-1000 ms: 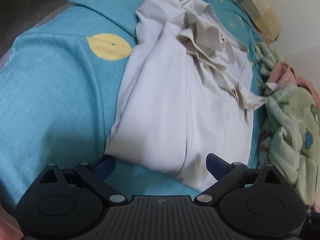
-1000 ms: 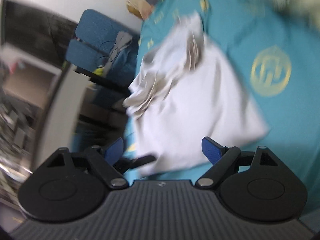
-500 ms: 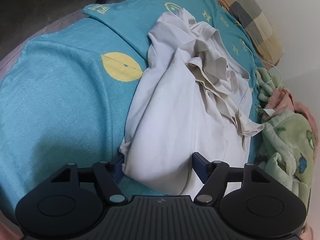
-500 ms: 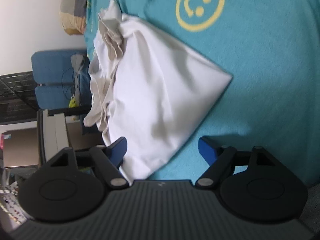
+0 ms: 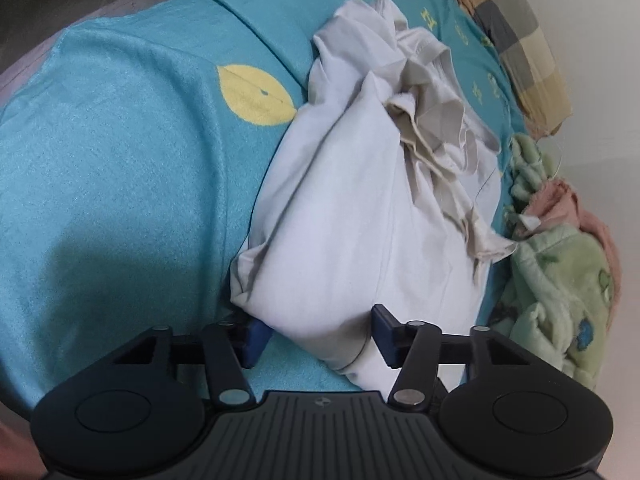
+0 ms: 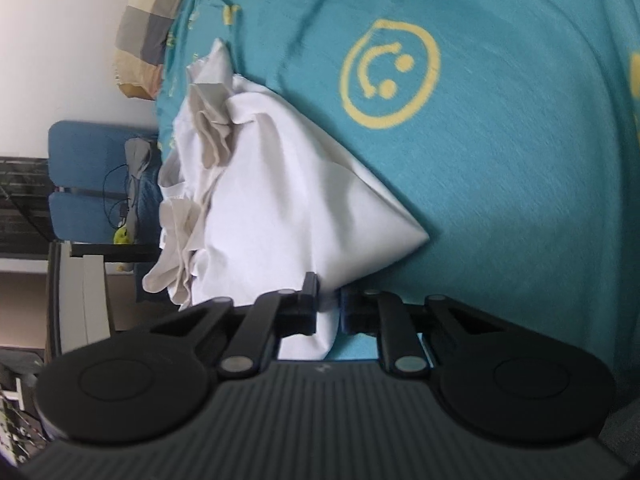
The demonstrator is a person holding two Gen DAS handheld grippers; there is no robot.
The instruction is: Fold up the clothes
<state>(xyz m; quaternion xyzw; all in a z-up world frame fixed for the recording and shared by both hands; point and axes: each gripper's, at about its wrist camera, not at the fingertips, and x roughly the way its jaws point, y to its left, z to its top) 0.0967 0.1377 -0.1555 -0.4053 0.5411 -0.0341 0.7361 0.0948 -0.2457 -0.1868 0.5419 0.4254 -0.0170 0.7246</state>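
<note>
Right tool (image 6: 329, 312) pinches the white garment (image 6: 280, 216); left tool (image 5: 318, 332) spread around its hem, green blanket (image 5: 560, 280) beside.

Both the left gripper (image 5: 318, 334) and the right gripper (image 6: 329, 307) were black, with ribbed bodies, round side discs, silver pivot screws and blue pads (image 5: 256, 340).

Shirt (image 5: 352, 216): white body, beige crumpled upper folds. Sheet (image 5: 120, 168): teal, printed with yellow smiley faces and symbols. Pillow (image 5: 516, 40): yellow and grey check. Blanket (image 5: 560, 292): pale green with small blue marks. Chair (image 6: 80, 184): blue. Left gripper (image 5: 318, 338) and right gripper (image 6: 329, 314): black, blue pads.
</note>
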